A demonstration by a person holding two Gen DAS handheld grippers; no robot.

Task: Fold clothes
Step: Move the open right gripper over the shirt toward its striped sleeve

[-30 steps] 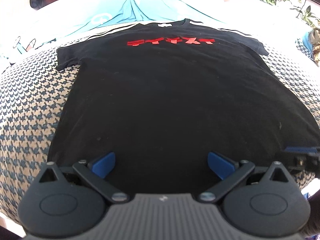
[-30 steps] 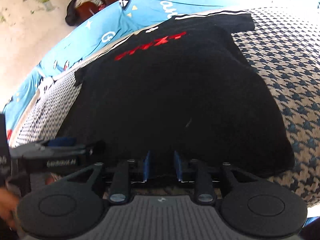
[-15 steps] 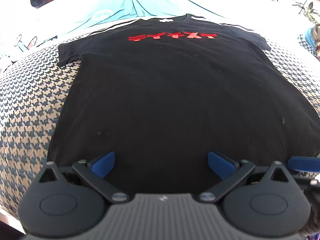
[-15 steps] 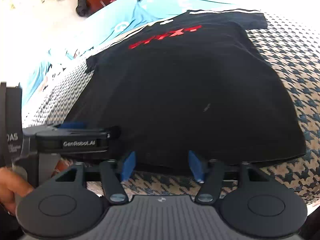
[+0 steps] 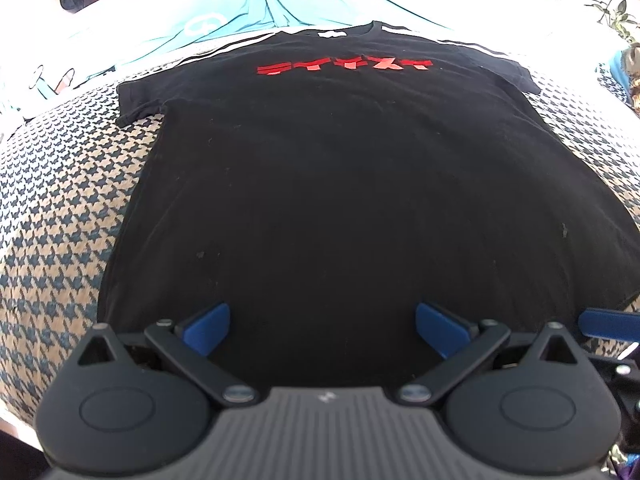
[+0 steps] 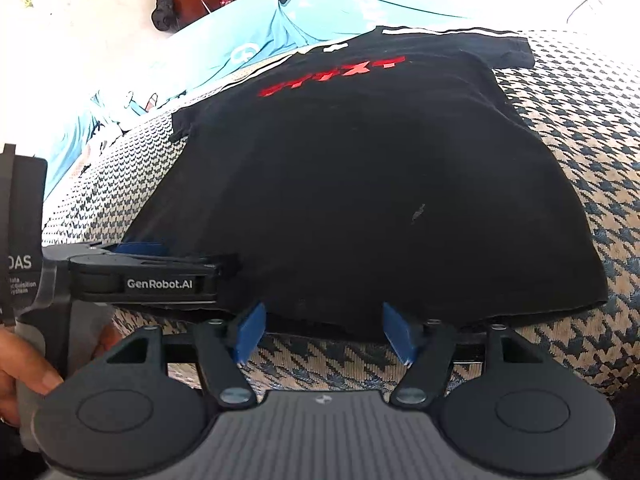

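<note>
Lying flat and face up on the houndstooth cover [image 5: 60,208], the black T-shirt [image 5: 340,200] is showing no fold yet, its hem along the near edge and collar toward the far edge. The left claw [image 5: 322,326] is hanging spread wide over the hem, gripping nothing. The right claw [image 6: 322,334] is standing released just short of the hem. All the folding is still waiting.

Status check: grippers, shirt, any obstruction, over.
Left gripper open over hem. Right gripper open, empty, at hem. Black T-shirt flat on houndstooth cover. Nothing obstructing.
</note>
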